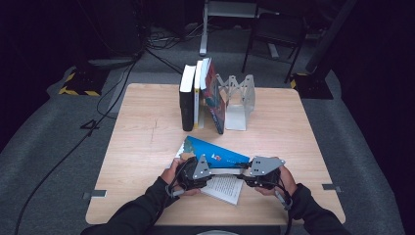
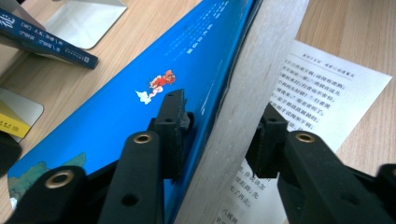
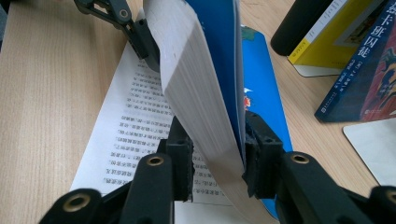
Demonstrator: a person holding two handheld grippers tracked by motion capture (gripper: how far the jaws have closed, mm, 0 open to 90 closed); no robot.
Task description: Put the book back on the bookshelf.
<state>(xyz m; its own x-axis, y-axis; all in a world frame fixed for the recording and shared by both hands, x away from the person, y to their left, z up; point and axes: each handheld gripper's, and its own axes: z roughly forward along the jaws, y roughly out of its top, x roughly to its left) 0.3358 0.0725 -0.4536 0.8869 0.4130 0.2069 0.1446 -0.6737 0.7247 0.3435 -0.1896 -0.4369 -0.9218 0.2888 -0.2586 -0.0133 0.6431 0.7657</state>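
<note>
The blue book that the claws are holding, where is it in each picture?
High view: blue book low centre, between both hands.
Left gripper view: its cover slants across the middle.
Right gripper view: standing pages and cover at top centre.
Shared landmark: the printed page lying flat beside it.

Both forearms in dark sleeves come in from the near edge, angled inward, hands close together near the table's near edge. Left hand (image 1: 177, 172) wraps the left gripper (image 1: 211, 172), jaws pointing right; right hand (image 1: 284, 180) wraps the right gripper (image 1: 241, 177), jaws pointing left, so the tips face each other, just apart. Grey plates on top of each, cables trailing back along the wrists. Left jaws partly closed, clamping the book (image 2: 140, 112); right jaws likewise pinch its pages.
</note>
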